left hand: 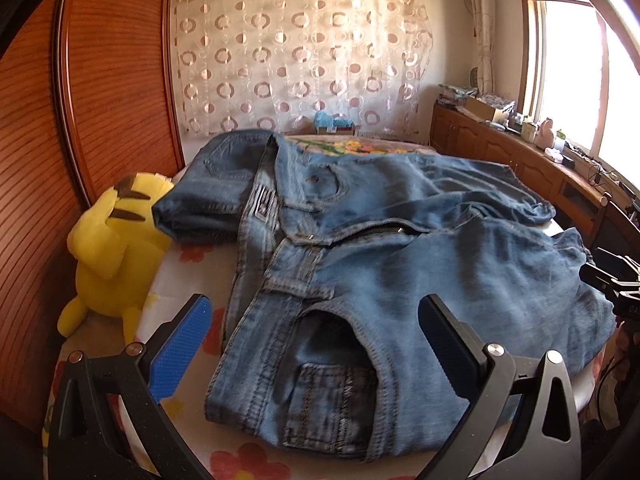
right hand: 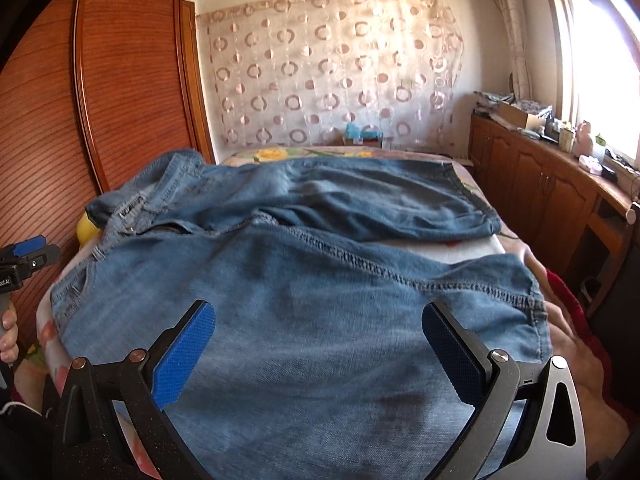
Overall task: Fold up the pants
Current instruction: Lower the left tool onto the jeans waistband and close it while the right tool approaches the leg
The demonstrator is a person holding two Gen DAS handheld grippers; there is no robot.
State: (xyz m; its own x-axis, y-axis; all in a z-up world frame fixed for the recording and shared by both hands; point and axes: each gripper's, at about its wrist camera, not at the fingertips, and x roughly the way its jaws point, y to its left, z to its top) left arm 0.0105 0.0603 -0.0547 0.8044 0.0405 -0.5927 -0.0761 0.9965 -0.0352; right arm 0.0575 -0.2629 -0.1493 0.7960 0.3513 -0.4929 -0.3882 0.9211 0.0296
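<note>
Both pairs of fingers are spread wide and empty as I hover over the jeans (left hand: 400,248), which lie flat across the bed (left hand: 184,248). My left gripper (left hand: 316,320) straddles the waistband pocket; my right gripper (right hand: 320,324) straddles the near leg. I'd pinch both layers at the edge, level, before lifting.

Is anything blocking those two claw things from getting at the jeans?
Nothing visible does. The left gripper hangs open right over the waistband of the jeans, and the right gripper is open over a leg, with only air between. The yellow plush toy sits off to the side, against the waist end, not in either gripper's way.
</note>
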